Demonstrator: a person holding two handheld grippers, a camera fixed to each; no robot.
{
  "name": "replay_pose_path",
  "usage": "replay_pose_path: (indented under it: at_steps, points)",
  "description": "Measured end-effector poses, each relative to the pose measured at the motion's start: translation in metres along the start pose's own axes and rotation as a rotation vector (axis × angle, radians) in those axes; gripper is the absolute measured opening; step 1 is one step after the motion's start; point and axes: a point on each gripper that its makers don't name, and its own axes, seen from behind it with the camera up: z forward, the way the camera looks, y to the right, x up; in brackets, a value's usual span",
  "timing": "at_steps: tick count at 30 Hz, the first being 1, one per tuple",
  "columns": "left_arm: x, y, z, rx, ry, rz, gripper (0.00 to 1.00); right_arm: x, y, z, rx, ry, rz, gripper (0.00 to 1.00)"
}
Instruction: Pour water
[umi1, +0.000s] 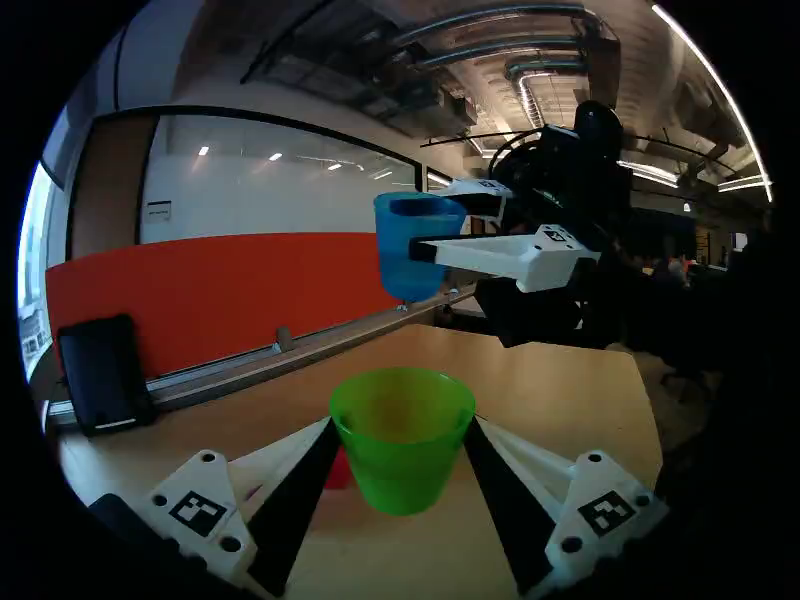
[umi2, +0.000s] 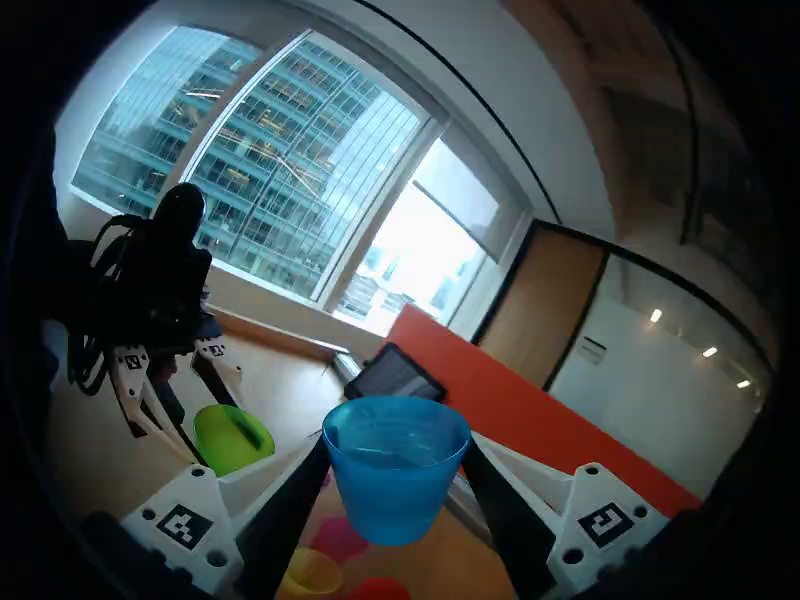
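Cups both gripped rn: left gripper (umi1: 401, 432) clamped on see-thru green plastic cup (umi1: 402, 465), upright, low by the light wooden surface (umi1: 560, 390). Right gripper (umi2: 397, 450) clamped on blue plastic cup (umi2: 397, 485), upright, held higher, looks like water inside.

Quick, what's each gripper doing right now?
Left gripper: shut on the green plastic cup.
Right gripper: shut on the blue plastic cup.

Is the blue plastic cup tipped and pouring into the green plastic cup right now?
No, the blue plastic cup stands upright in the right gripper, apart from the green plastic cup, with no stream between them.
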Motion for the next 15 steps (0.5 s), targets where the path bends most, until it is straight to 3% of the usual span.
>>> replay_pose_path:
  at_steps: [15]
  points:
    - [0.001, 0.007, 0.003, -0.017, 0.004, -0.003, 0.86, 0.010, 0.006, 0.016, -0.008, -0.001, -0.181, 0.91]
